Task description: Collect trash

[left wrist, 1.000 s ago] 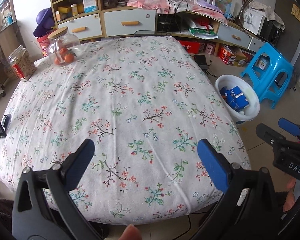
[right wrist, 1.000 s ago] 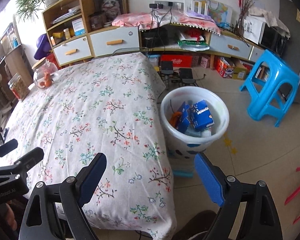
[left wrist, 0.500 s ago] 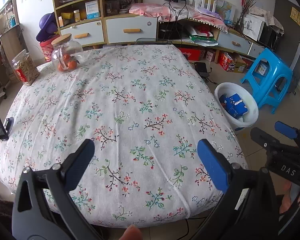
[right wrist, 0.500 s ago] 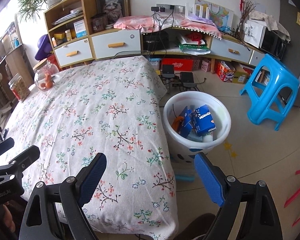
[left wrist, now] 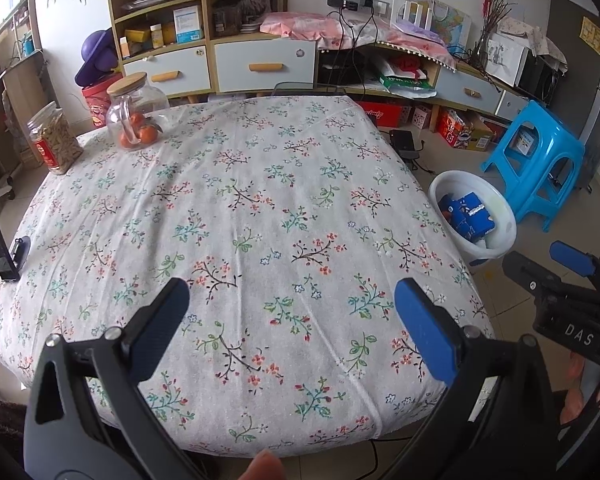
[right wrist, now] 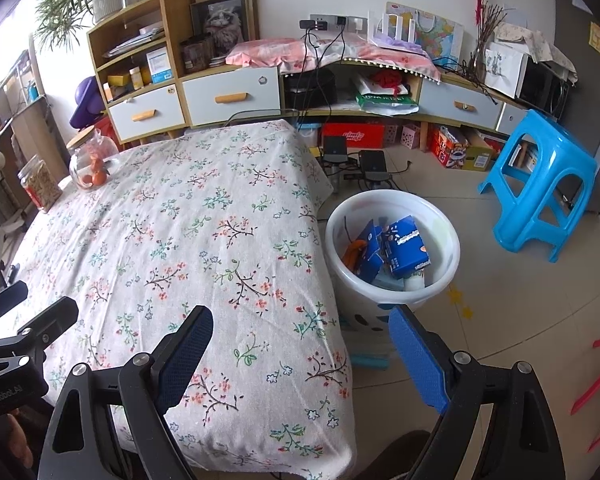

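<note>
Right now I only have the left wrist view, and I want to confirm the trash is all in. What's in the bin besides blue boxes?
Observer: An orange item lies against the left blue box inside the white bin.
Operator: Anything lying on the floor near it?
Observer: A teal strip lies on the tiles at the bin's base, beside the tablecloth.
Operator: Is the right gripper carrying anything?
Observer: No. The right gripper is open with nothing between its pads.

white round bin (right wrist: 392, 200) on the floor beside the table holds blue cartons (right wrist: 406, 246).
</note>
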A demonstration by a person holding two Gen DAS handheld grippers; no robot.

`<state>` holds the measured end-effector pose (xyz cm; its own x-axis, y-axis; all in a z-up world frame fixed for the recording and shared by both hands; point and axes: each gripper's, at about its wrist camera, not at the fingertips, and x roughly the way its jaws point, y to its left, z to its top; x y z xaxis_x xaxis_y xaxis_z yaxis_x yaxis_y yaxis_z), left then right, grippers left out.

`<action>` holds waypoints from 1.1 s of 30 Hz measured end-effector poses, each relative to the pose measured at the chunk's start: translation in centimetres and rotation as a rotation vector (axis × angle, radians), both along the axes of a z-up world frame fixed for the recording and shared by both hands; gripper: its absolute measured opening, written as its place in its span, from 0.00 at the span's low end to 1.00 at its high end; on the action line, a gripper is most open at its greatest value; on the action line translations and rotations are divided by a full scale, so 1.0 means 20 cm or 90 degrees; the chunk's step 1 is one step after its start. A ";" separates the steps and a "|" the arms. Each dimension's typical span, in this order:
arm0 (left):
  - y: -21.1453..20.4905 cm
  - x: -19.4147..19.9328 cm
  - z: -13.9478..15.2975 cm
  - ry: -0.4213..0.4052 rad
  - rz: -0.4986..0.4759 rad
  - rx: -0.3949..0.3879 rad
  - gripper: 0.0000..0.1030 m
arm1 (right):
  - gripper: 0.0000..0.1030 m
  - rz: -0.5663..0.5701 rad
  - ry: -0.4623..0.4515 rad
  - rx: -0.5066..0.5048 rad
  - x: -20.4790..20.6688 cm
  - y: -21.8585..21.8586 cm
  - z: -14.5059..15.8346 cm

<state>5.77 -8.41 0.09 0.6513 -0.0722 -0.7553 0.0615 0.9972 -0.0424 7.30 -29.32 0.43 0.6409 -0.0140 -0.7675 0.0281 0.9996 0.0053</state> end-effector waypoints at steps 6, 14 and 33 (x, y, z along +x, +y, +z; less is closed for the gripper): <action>0.01 0.00 0.01 -0.002 0.001 -0.002 0.99 | 0.88 0.004 -0.001 -0.003 0.00 0.01 0.00; 0.01 0.00 0.01 -0.002 0.000 -0.002 0.99 | 0.88 0.004 -0.001 -0.002 0.00 0.01 0.00; -0.02 0.00 0.02 -0.005 -0.005 -0.005 0.99 | 0.88 0.003 -0.009 -0.008 0.00 0.02 0.02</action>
